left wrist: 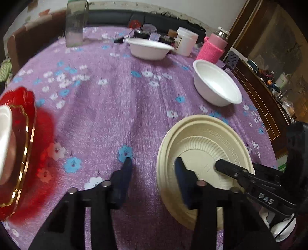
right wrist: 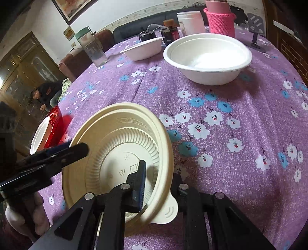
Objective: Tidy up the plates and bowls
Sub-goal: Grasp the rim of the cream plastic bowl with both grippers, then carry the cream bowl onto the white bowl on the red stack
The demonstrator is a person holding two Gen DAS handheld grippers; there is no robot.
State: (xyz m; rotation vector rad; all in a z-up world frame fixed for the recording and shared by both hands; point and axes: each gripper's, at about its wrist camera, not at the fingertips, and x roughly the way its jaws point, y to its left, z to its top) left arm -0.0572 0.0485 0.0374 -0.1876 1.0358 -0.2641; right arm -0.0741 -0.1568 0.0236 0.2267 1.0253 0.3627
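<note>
My right tool point(right wrist: 154, 184) pinches the cream plate point(right wrist: 117, 152) at its six-o'clock rim, light and bendy; my left tool point(left wrist: 154, 167) hangs open.

Cream ribbed plate point(right wrist: 123, 138), purple floral tablecloth point(right wrist: 240, 123), red plate point(left wrist: 21, 146)

A purple tablecloth point(right wrist: 240, 119) printed with white and blue flowers covered the tabletop. Near its far edge stood a clear water bottle point(right wrist: 92, 50) with a pale green lid, a white plastic jar point(right wrist: 190, 23), a bottle in a pink knitted sleeve point(right wrist: 221, 21), and a dark phone stand point(right wrist: 257, 32). Small dark items sat clustered behind, too blurred to identify. A dark sofa point(left wrist: 154, 19) ran along the wall. A framed picture point(right wrist: 71, 8) hung above. At left, a person in dark clothes point(right wrist: 46, 94) bent forward before a wooden cabinet point(right wrist: 25, 63).
</note>
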